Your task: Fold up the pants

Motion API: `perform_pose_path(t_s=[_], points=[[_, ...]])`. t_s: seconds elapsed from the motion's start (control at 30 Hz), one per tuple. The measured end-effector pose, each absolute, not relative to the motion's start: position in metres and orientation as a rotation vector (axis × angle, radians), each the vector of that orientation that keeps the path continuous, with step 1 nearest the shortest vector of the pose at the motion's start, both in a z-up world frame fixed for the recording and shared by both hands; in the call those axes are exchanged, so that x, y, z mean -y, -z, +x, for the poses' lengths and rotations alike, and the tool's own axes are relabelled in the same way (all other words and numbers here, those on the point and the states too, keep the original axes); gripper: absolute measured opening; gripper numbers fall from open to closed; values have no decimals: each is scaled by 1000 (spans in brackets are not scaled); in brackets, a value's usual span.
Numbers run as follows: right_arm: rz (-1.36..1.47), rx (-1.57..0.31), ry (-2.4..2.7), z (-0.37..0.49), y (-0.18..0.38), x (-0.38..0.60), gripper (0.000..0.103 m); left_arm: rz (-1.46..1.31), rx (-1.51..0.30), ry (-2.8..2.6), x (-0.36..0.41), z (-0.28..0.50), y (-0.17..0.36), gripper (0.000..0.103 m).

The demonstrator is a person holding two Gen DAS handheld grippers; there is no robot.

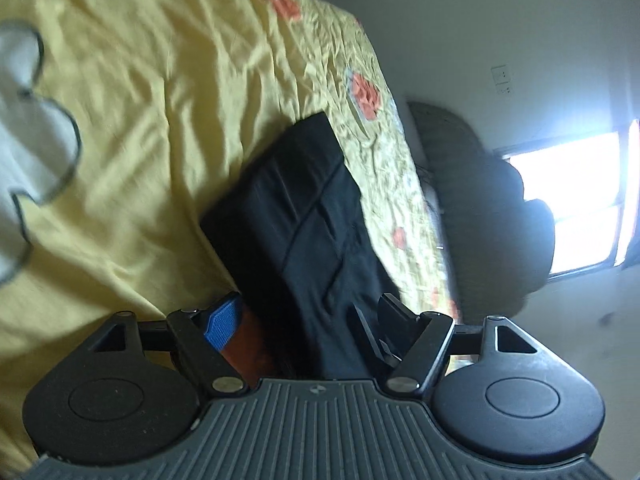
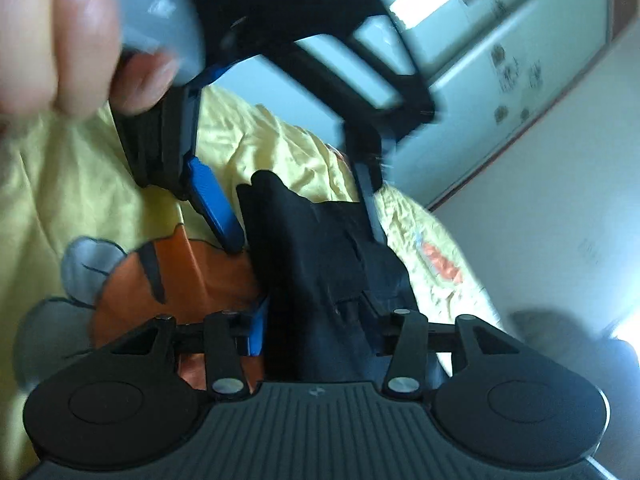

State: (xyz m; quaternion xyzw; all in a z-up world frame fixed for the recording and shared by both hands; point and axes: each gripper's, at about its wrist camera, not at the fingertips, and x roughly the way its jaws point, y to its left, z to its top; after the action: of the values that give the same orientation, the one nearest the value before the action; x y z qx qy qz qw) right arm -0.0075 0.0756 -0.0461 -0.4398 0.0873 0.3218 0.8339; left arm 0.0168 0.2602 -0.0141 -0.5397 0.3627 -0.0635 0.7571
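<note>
The left gripper (image 1: 308, 320) has its fingers set wide, one on each side of the black pants (image 1: 296, 216); the blue pad (image 1: 222, 318) sits at one edge of the cloth and the black finger (image 1: 394, 316) at the other, but whether they press the fabric cannot be told. The pants run forward from between the fingers as a folded dark block lying on the yellow bedspread (image 1: 140, 120), which spreads beyond and to the left of the fingers. To the right, past the bed's edge, is a chair (image 1: 480, 192) and a bright window (image 1: 576, 200).

The right gripper (image 2: 316, 324) also stands wide around the pants (image 2: 312, 248), its fingers flanking the cloth; contact is unclear. Just ahead, the left gripper (image 2: 304, 216) straddles the same fabric, with a blurred hand (image 2: 60, 36) above it. An orange print (image 2: 176, 284) on the bedspread (image 2: 60, 184) lies left of the fingers.
</note>
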Motion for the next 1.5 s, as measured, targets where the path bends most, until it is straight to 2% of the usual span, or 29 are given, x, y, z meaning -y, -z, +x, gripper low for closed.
perform_pose_path(t_s=[0.03, 0.07, 0.1, 0.27, 0.37, 0.47, 0.63, 0.7, 0.77, 0.93, 1.0, 1.1, 1.17, 1.23, 1.27, 1.37, 1.5], points=[[-934, -170, -690, -7, 47, -77, 41, -1200, -791, 157, -260, 18, 16, 75], [-925, -165, -700, -6, 47, -78, 30, -1216, -792, 171, -259, 19, 17, 76], [-897, -169, -710, -5, 44, -77, 27, -1230, -790, 178, -259, 21, 18, 77], [-622, -228, -716, 16, 9, -52, 28, -1279, -763, 186, -255, 36, 25, 80], [-550, -275, -721, 26, -1, -44, 28, -1290, -735, 198, -250, 53, 28, 80], [-602, -330, -765, 24, 2, -49, 29, -1265, -743, 190, -246, 67, 28, 80], [-805, -270, -708, 4, 32, -67, 29, -1180, -750, 179, -243, 78, 23, 80], [-793, -267, -711, 6, 34, -69, 28, -1150, -753, 176, -242, 81, 21, 80], [-724, -286, -733, 10, 25, -64, 22, -1122, -753, 170, -242, 83, 18, 80], [-427, -487, -959, 35, -12, -31, 22, -969, -709, 125, -232, 88, 10, 80], [-329, -499, -983, 43, -25, -13, 22, -937, -694, 126, -230, 91, 11, 75], [-202, -516, -921, 65, -36, 8, 23, -905, -691, 98, -228, 94, 11, 59], [-161, -561, -839, 84, -32, 9, 23, -882, -698, 67, -228, 91, 13, 41], [-189, -609, -777, 96, -20, 2, 23, -870, -697, 48, -228, 90, 14, 37], [-213, -647, -775, 102, -11, -4, 23, -853, -698, 39, -227, 90, 13, 28], [-275, -649, -778, 107, -3, -11, 23, -753, -695, 8, -220, 88, 8, 25], [-145, -615, -771, 115, -13, 1, 25, -614, -646, -30, -199, 80, -10, 22]])
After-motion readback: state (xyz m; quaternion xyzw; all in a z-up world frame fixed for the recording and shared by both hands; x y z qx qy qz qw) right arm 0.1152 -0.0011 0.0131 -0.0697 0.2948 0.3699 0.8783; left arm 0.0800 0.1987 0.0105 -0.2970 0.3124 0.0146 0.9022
